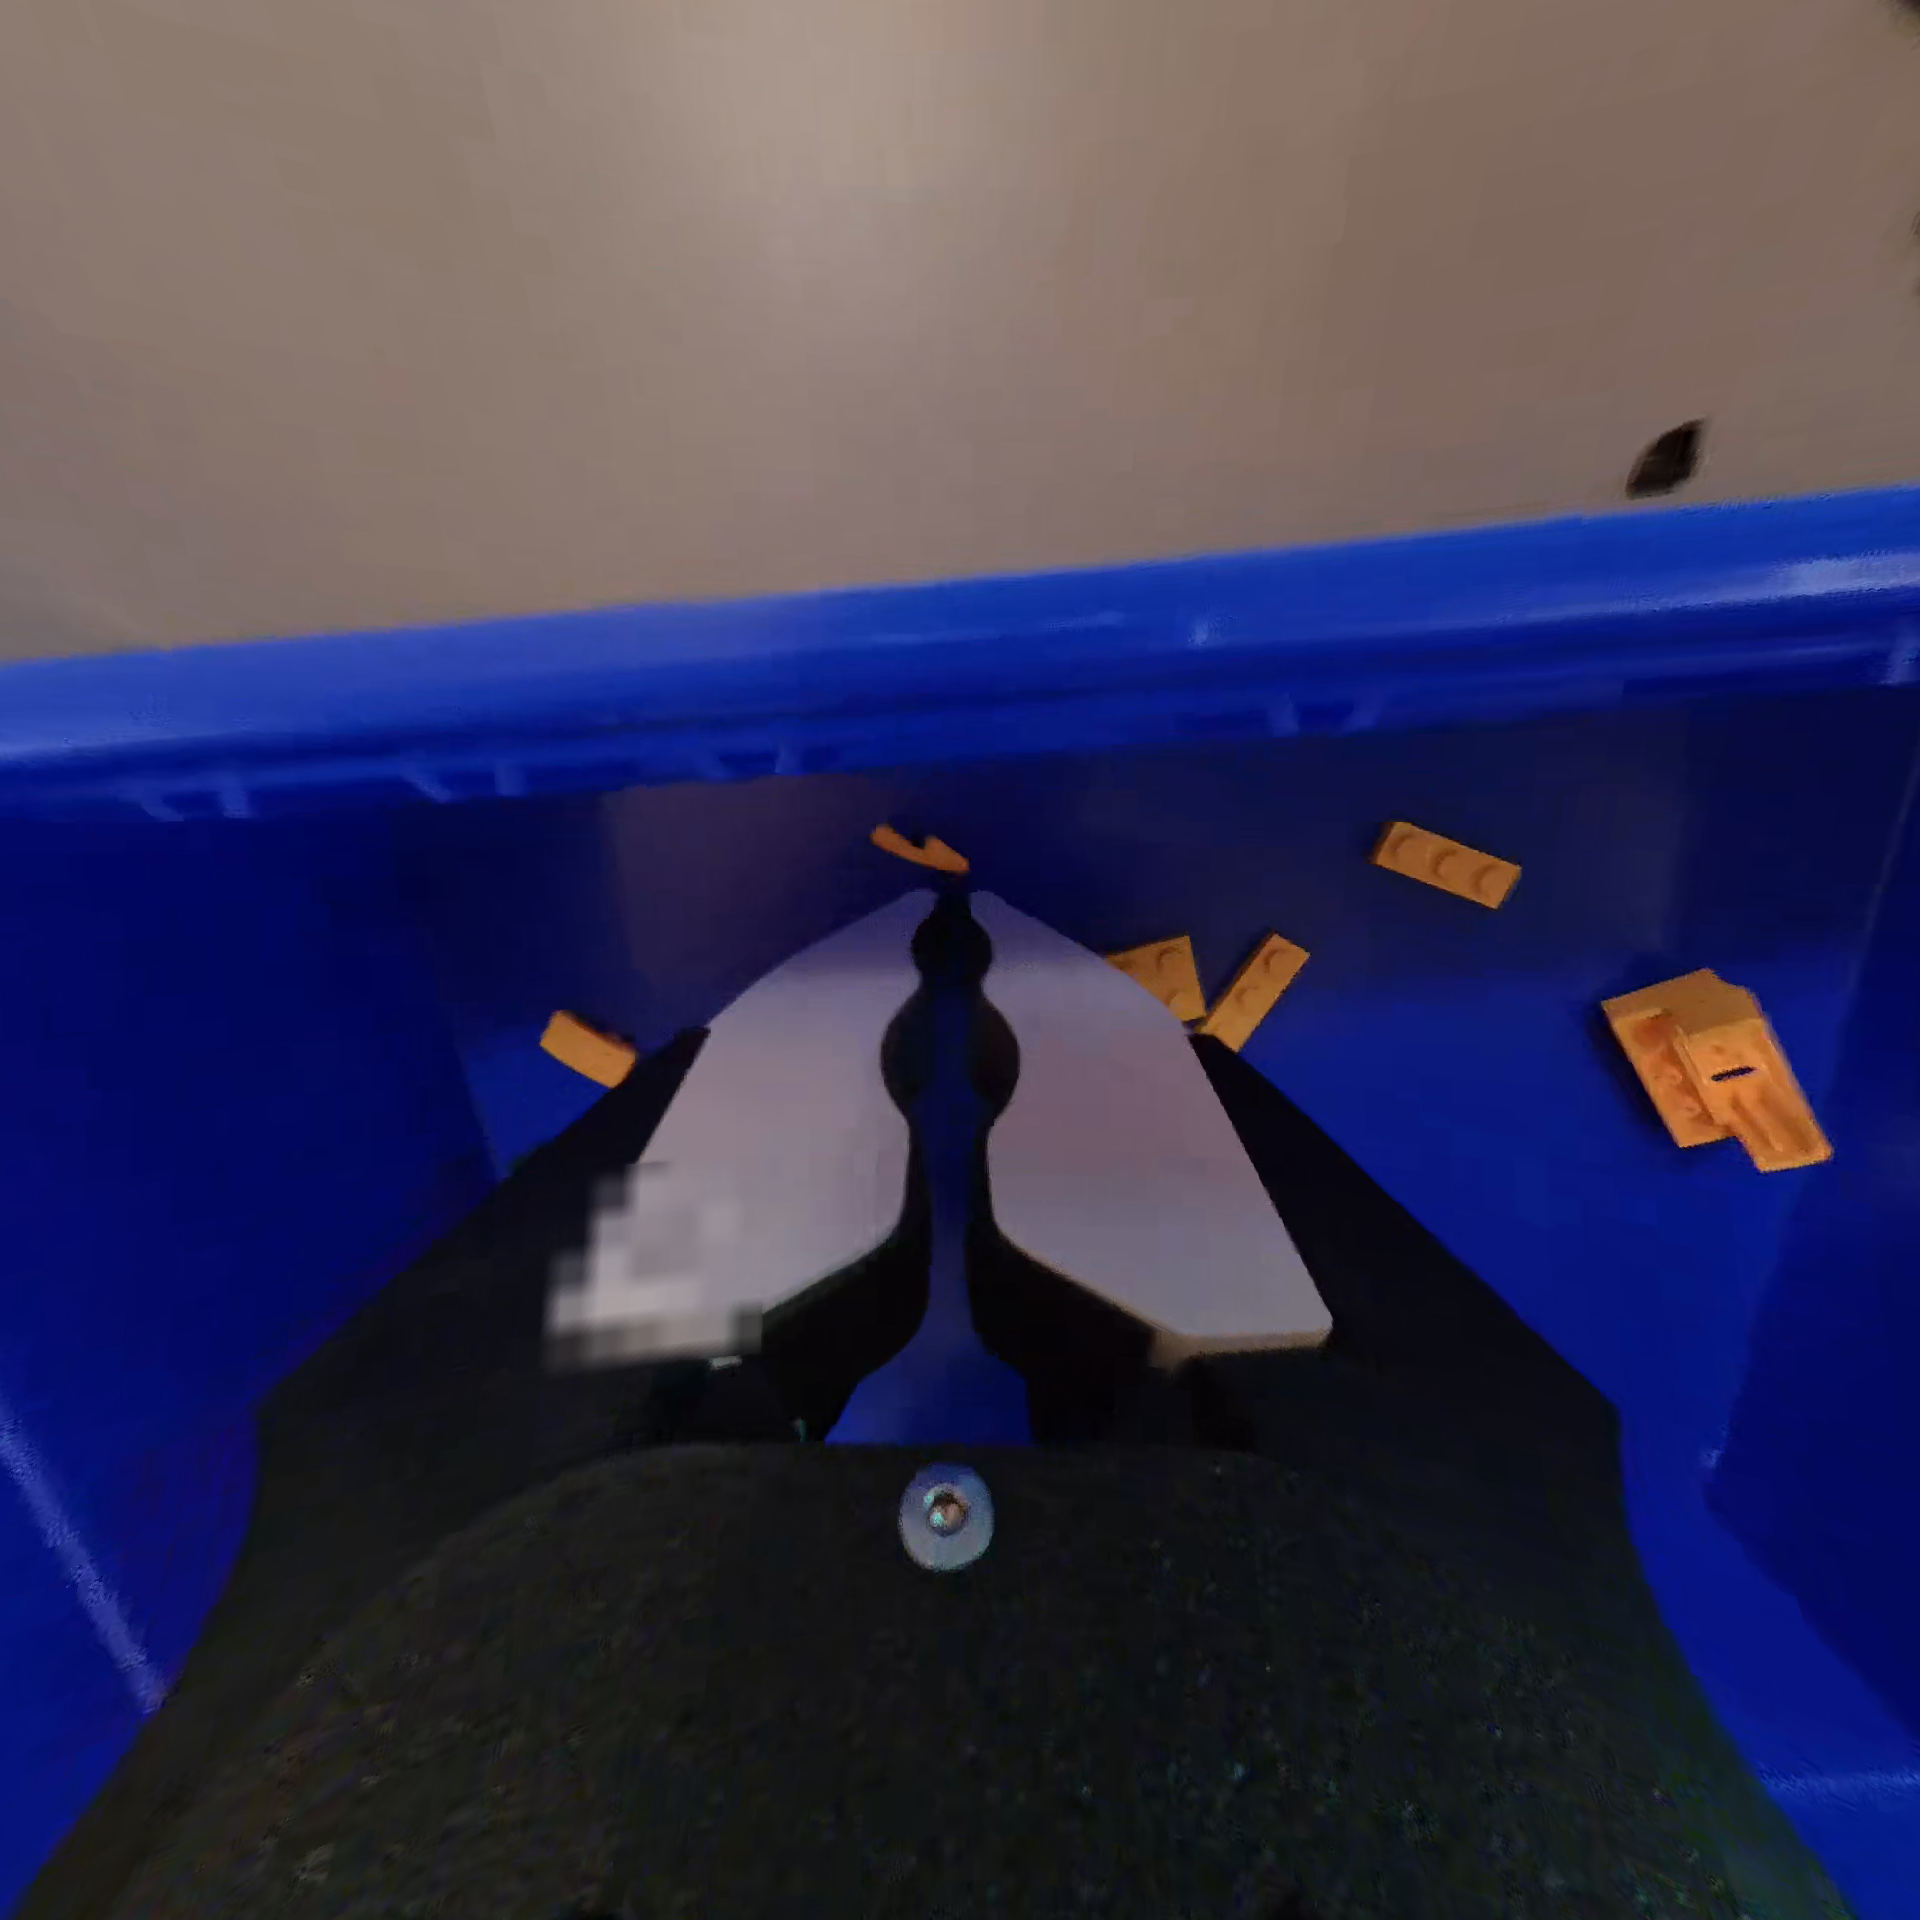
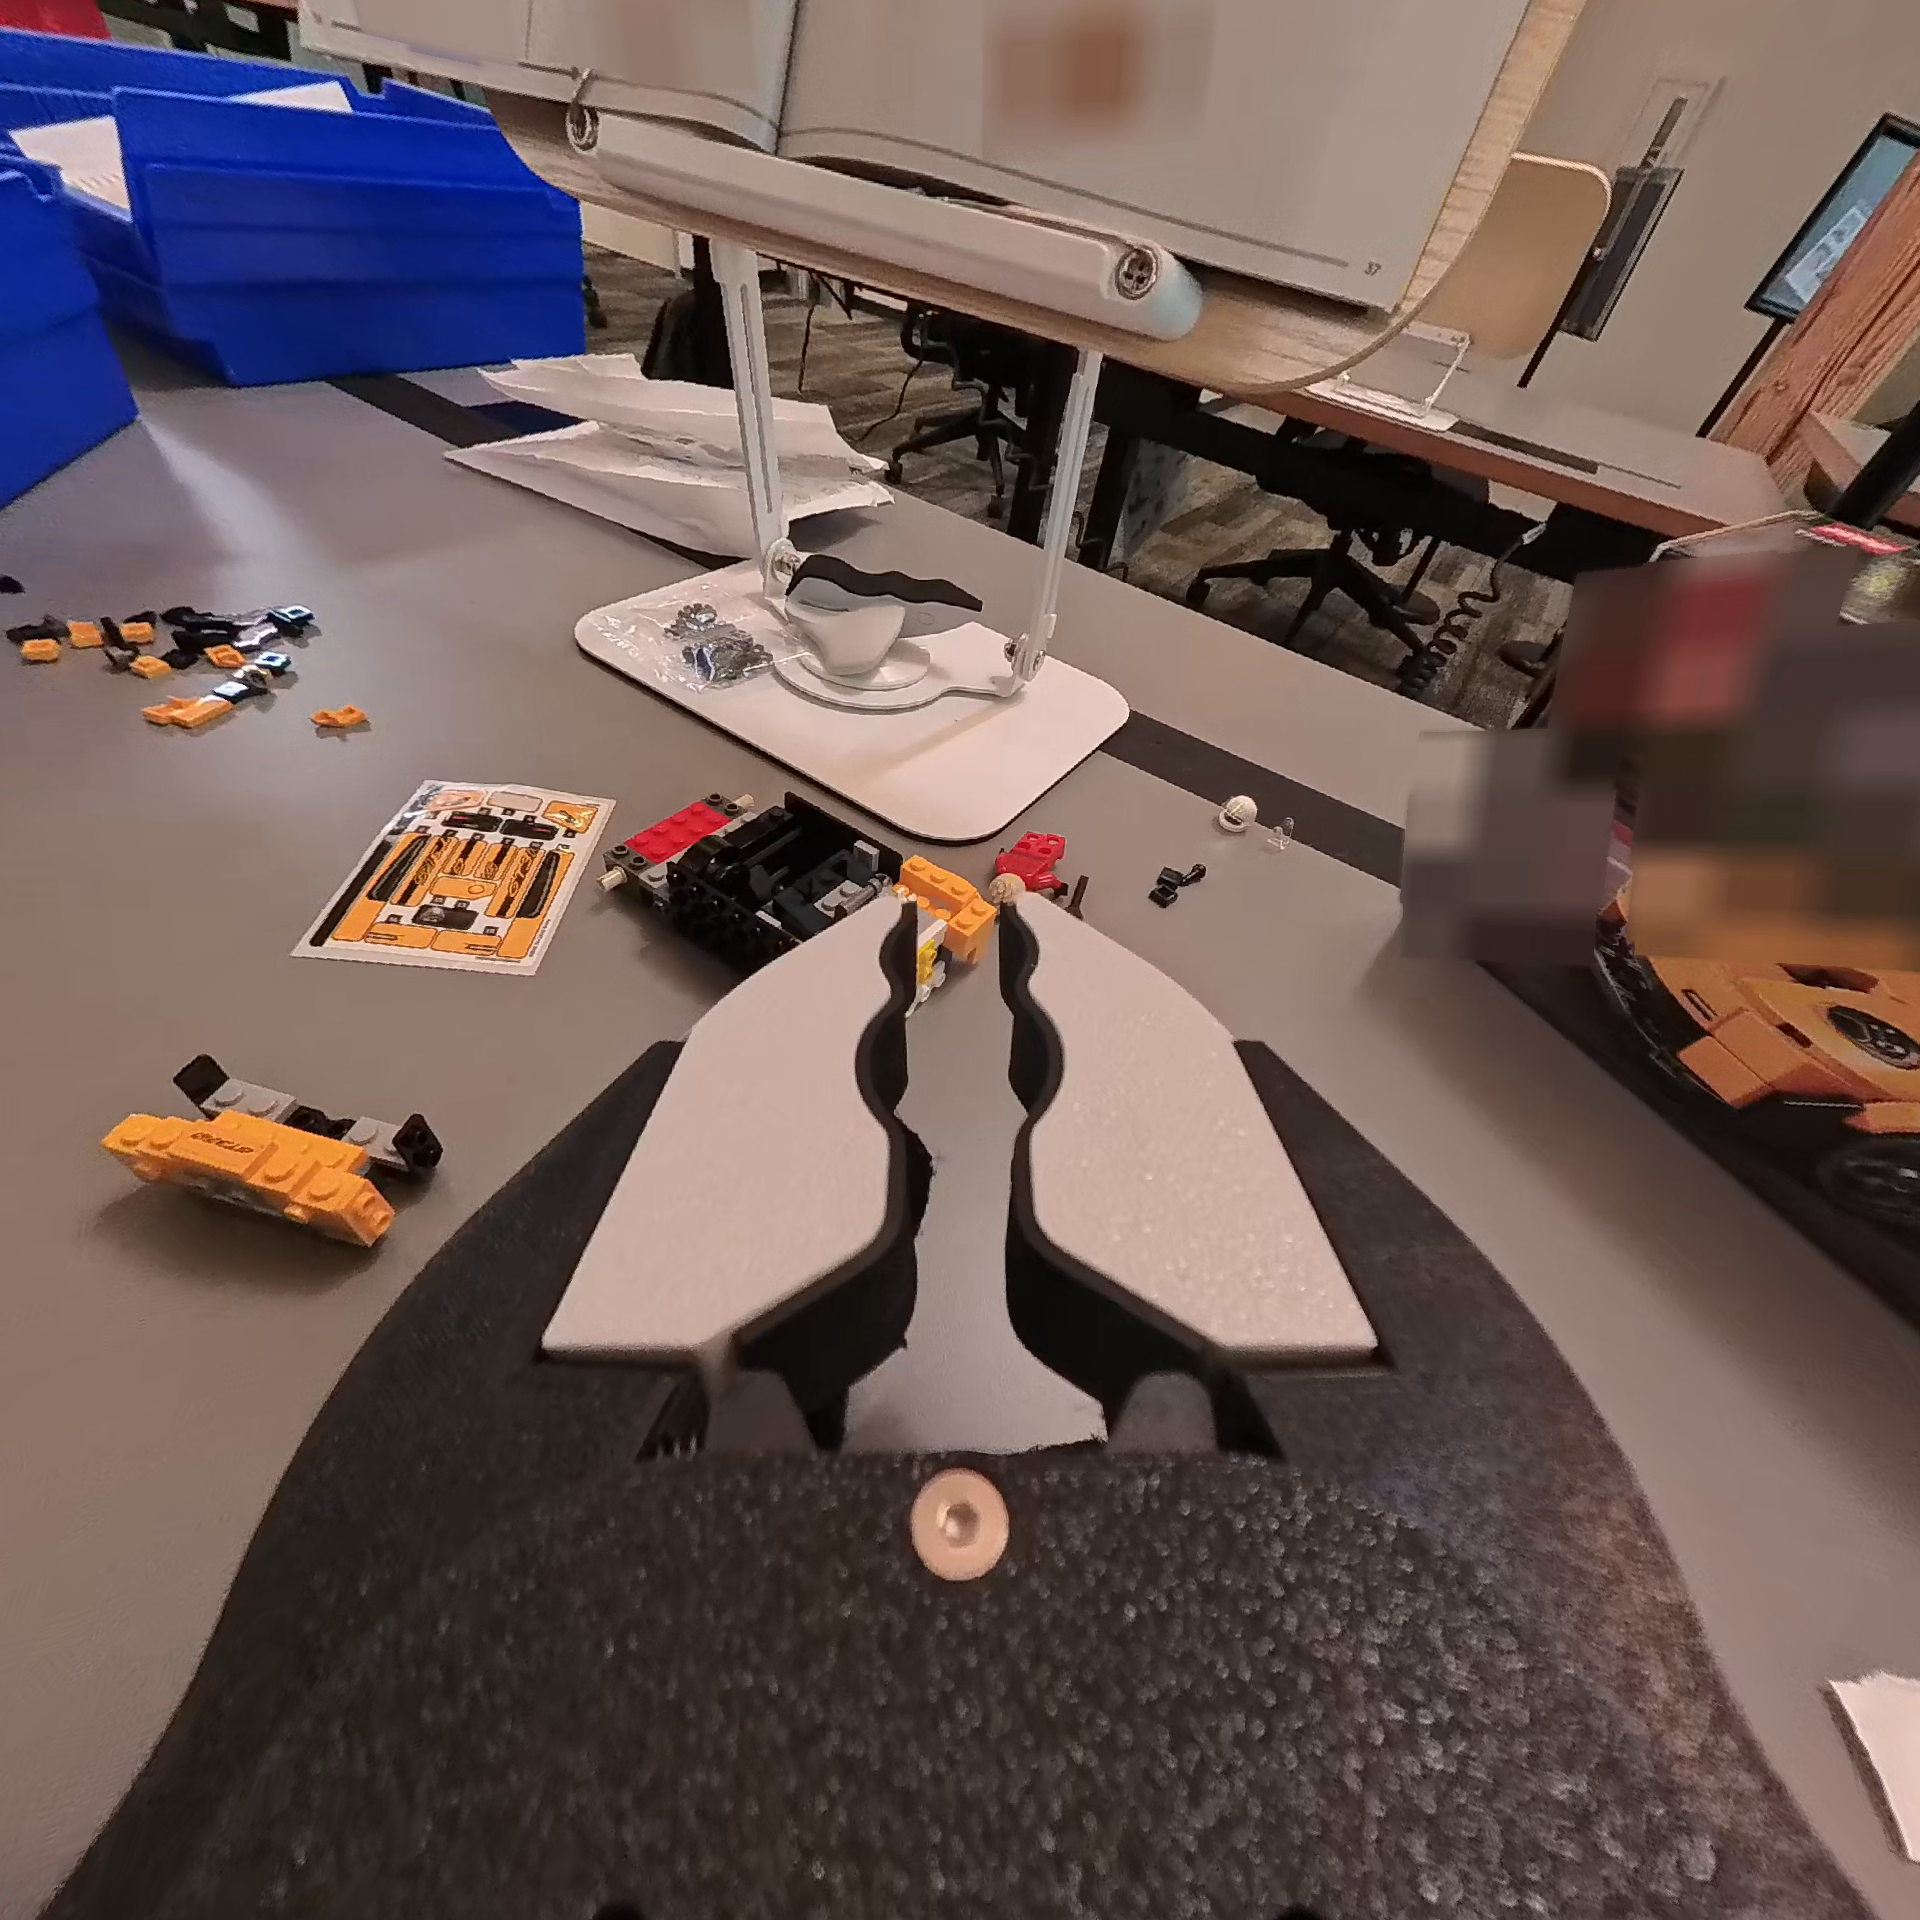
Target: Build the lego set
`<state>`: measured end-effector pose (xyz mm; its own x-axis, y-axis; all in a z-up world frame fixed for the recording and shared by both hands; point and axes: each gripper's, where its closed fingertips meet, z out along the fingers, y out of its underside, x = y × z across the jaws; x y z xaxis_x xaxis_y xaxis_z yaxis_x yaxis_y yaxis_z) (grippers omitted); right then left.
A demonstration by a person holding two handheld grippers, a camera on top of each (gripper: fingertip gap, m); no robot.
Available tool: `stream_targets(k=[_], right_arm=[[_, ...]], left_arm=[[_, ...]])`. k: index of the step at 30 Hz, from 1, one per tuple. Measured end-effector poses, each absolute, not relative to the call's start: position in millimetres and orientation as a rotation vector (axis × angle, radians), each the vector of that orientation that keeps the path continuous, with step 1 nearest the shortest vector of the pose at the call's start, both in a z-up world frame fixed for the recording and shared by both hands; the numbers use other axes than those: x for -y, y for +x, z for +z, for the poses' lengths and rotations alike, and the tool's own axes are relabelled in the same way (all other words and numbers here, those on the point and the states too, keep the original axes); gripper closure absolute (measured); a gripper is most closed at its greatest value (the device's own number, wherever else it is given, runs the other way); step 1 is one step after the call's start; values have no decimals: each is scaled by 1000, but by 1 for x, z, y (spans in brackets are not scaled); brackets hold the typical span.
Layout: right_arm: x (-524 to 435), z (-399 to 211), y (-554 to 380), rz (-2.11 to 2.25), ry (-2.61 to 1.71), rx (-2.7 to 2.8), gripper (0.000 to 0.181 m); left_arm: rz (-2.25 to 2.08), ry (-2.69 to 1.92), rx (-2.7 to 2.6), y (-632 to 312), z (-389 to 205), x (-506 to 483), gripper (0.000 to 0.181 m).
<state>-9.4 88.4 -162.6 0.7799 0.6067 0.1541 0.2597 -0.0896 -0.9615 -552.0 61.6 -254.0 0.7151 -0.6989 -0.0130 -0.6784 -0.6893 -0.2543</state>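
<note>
My left gripper (image 1: 951, 894) is inside a blue bin (image 1: 935, 665), and its fingers are shut. A small thin orange piece (image 1: 920, 847) sits right at the tips, seen edge-on, and looks pinched there; the view is blurred. My right gripper (image 2: 951, 914) is low over the grey table (image 2: 312, 1455). Its pads are closed on the orange, white and yellow front part (image 2: 945, 920) of the black and red car chassis (image 2: 748, 873), which rests on the table.
Several loose orange plates (image 1: 1444, 862) and a larger orange part (image 1: 1714, 1070) lie in the bin. On the table are a sticker sheet (image 2: 457, 878), an orange and grey sub-assembly (image 2: 260, 1164), small loose parts (image 2: 156, 655), a white book stand (image 2: 862, 717), blue bins (image 2: 312, 229) and the set's box (image 2: 1766, 1039). My right fingertips sit around 55 cm from my left ones.
</note>
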Motion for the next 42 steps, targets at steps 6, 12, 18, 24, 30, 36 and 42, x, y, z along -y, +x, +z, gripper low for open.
stream_targets(k=[6,12,18,24,30,36,42], right_arm=[[-87,-157,-8,340,-1657,688,167],[-81,-150,-12,348,-1632,704,167],[-80,-149,-10,331,-1627,697,167],[-80,-147,-9,327,-1621,698,167],[-79,-143,-10,342,-1611,689,167],[-78,-146,-12,330,-1613,704,167],[-84,-155,-5,306,-1639,694,168]], left_arm=[[-117,-2607,-1148,-533,-207,-38,181],[-56,-2674,-906,-543,-217,-52,147],[-97,-2638,-874,-542,-245,-71,143],[-6,-2681,-938,-550,-242,-59,163],[-77,-2339,-1200,-452,-142,-29,164],[121,-1916,-1995,-271,-191,27,164],[-92,-1753,-2217,-181,-239,41,164]])
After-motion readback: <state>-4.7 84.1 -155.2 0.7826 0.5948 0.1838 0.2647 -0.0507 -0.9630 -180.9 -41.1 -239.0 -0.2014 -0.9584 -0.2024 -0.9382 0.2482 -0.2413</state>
